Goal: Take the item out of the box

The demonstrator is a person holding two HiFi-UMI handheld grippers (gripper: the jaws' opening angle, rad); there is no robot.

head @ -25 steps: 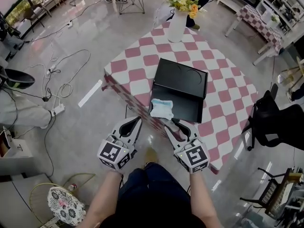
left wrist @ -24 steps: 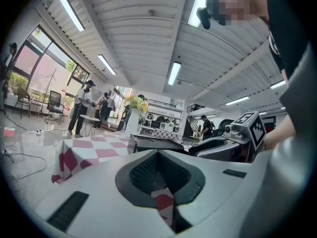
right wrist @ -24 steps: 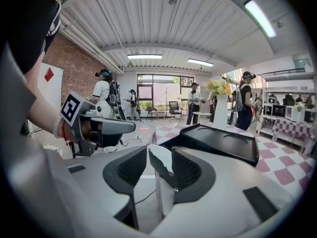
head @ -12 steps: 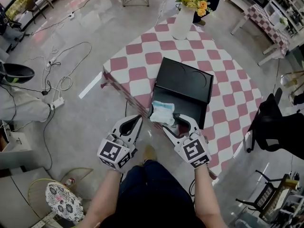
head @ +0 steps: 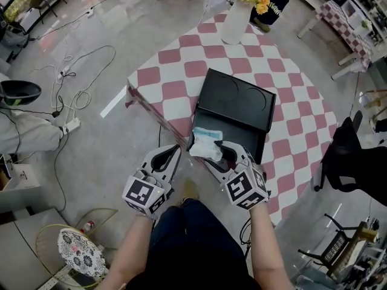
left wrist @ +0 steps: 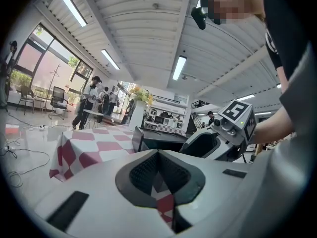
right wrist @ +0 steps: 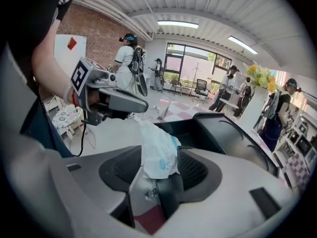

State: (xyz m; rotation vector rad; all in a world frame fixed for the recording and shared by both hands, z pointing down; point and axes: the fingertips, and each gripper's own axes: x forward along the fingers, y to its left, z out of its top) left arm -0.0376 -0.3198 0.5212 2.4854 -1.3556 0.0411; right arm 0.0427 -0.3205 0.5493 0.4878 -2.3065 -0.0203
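Note:
An open black box (head: 234, 104) lies on the pink-and-white checked table (head: 181, 71), its lid folded back. A white and blue soft packet (head: 204, 145) sits at the box's near left corner. My right gripper (head: 222, 153) points down at it. Its jaws have just been opening and now stand wide on either side of the packet (right wrist: 159, 152), without visibly pinching it. My left gripper (head: 175, 152) hovers off the table's near edge, left of the box, its jaws shut with nothing in them. In the left gripper view the box (left wrist: 158, 139) lies ahead.
A white vase of yellow flowers (head: 237, 20) stands at the table's far side. A black chair (head: 351, 156) is to the right, and cables (head: 78, 83) trail over the floor to the left. Several people stand in the room beyond.
The right gripper has tipped down and moved up to the packet, and its jaws have spread around it. The left gripper has sunk slightly and stays shut.

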